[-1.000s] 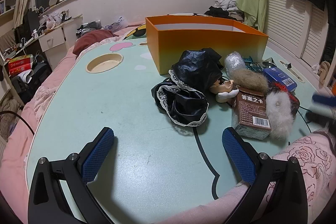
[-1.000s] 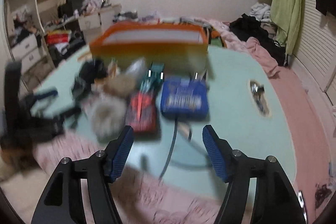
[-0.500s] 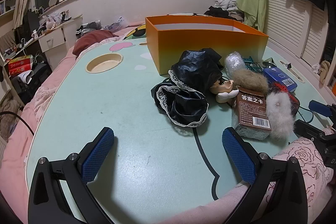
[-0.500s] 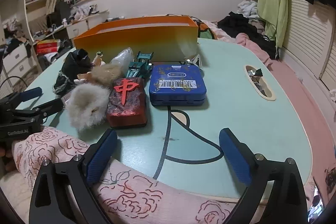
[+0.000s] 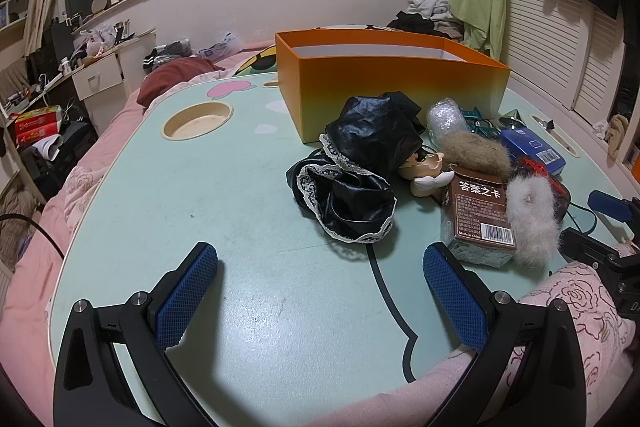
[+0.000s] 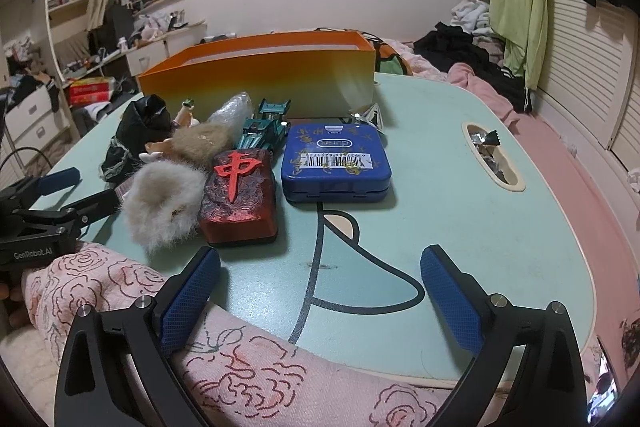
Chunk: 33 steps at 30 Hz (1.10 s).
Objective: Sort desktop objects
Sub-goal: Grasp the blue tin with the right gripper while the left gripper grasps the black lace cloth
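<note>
An orange box [image 5: 392, 83] stands open-topped at the back of the mint-green table [image 5: 240, 211]. In front of it lie a black lace cloth [image 5: 360, 179], a small doll [image 5: 424, 167], a brown card box [image 5: 476, 219], a white fur puff [image 6: 164, 203] and a brown fur puff [image 6: 204, 143]. A red mahjong-style block [image 6: 240, 195], a green toy car [image 6: 264, 131] and a blue tin [image 6: 336, 159] lie there too. My left gripper [image 5: 320, 253] is open over bare table, short of the cloth. My right gripper [image 6: 320, 255] is open and empty, near the table's front edge, short of the block and tin.
A pink rose-patterned quilt [image 6: 120, 291] laps over the table's near edge. A round cup recess [image 5: 198, 115] sits at the far left and an oval slot [image 6: 492, 155] with foil scraps at the right. Bedding, clothes and furniture surround the table.
My right gripper's jaws have spread much wider and its view has gone from blurred to steady. The left gripper and the objects have not moved.
</note>
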{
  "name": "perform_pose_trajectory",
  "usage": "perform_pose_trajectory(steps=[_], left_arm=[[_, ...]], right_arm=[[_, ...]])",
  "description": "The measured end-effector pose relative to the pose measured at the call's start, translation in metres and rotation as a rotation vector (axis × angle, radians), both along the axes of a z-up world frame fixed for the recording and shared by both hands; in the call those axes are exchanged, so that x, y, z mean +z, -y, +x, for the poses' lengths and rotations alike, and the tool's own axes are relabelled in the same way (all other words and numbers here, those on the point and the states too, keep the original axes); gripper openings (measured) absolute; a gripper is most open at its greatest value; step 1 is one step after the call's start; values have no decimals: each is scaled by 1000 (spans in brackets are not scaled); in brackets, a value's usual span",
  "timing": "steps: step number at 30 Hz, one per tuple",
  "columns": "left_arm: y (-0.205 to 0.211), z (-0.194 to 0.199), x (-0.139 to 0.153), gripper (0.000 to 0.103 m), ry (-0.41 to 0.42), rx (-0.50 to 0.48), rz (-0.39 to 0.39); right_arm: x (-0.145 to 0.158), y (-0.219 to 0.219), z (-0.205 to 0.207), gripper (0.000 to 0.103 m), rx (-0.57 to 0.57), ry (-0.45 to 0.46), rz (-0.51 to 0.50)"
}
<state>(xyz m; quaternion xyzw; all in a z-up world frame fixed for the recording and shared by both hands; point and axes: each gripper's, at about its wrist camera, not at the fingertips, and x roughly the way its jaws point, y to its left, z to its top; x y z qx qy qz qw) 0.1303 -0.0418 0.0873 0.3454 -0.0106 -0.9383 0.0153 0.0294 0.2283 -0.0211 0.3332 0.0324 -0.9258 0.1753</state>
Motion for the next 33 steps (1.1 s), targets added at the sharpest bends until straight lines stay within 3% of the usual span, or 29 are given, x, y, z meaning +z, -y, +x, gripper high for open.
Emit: perform_pose_trajectory(steps=[18, 22, 26, 30, 33], left_arm=[[-1, -3, 0, 102, 6, -10, 1], [1, 0, 7, 88, 1, -40, 33], [10, -1, 20, 85, -40, -60, 68], [6, -9, 34, 85, -58, -100, 25], [-1, -24, 31, 74, -3, -132, -3]], right_arm=[[0, 0, 0, 101, 0, 0, -1], [0, 0, 0, 101, -1, 0, -1], [0, 0, 1, 101, -1, 0, -1], [0, 0, 1, 101, -1, 0, -2], [0, 0, 1, 101, -1, -1, -3]])
